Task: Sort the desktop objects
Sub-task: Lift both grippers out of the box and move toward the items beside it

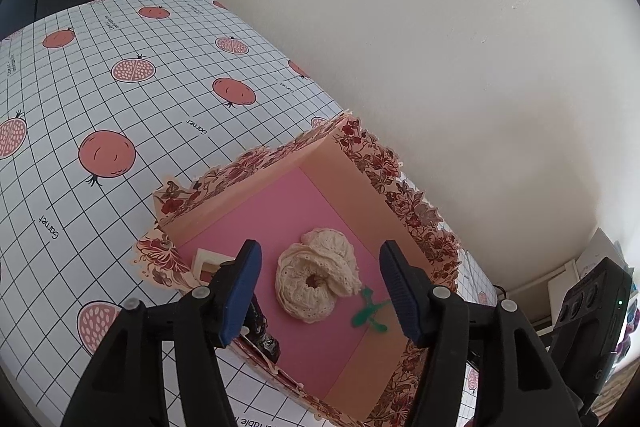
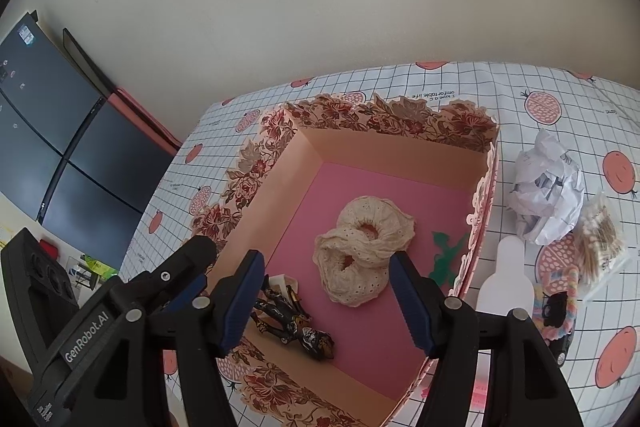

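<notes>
A floral-edged box with a pink floor stands on the table; it also shows in the right wrist view. Inside lie a cream lace scrunchie, a green clip, a black-gold figurine and a small cream box. My left gripper is open and empty above the scrunchie. My right gripper is open and empty above the box. The left gripper shows at the left of the right wrist view.
Right of the box lie crumpled white paper, a bag of cotton swabs, a white bottle-shaped card and a pastel hair tie. The pomegranate-print grid cloth covers the table. A wall stands behind; dark panels at left.
</notes>
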A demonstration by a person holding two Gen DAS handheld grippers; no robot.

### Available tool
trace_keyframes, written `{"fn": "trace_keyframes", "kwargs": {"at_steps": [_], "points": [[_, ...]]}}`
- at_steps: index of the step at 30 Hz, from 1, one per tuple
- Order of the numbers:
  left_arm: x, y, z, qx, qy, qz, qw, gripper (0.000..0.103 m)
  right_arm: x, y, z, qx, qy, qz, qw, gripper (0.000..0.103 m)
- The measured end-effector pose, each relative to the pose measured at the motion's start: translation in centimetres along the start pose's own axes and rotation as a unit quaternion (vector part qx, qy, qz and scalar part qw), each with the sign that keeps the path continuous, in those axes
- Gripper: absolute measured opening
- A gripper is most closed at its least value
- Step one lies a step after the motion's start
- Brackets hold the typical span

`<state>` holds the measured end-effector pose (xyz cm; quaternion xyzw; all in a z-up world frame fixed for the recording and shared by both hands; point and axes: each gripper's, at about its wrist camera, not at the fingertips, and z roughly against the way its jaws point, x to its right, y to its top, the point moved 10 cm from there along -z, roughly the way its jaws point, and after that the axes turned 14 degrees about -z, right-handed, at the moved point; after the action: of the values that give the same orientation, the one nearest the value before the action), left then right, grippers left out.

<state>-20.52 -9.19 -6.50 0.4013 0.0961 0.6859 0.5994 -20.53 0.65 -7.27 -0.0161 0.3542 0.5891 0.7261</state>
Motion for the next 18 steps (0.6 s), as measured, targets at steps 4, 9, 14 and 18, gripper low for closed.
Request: {"fn": "trace_keyframes", "kwargs": {"at_steps": [4, 9, 14, 18], "points": [[0.4, 0.2, 0.3, 0.009, -0.001, -0.006, 0.9999, 0.071, 0.3, 0.2, 0.6, 0.003, 0.0, -0.003, 1.0, 0.072], [1.2, 0.6, 0.8, 0.023, -0.008, -0.014, 0.9996, 0.08, 0.8, 0.7, 1.4, 0.006, 0.0, -0.006, 1.0, 0.079], [1.7, 0.9, 1.4, 0.034, -0.003, -0.018, 0.9993, 0.085, 1.3, 1.1, 2.5, 0.011, 0.002, -0.01, 1.0, 0.083], [2.4, 1.2, 2.0, 0.046, -0.001, -0.029, 0.9986, 0.085, 1.6, 1.5, 3.6, 0.016, 0.002, -0.01, 1.0, 0.086]]}}
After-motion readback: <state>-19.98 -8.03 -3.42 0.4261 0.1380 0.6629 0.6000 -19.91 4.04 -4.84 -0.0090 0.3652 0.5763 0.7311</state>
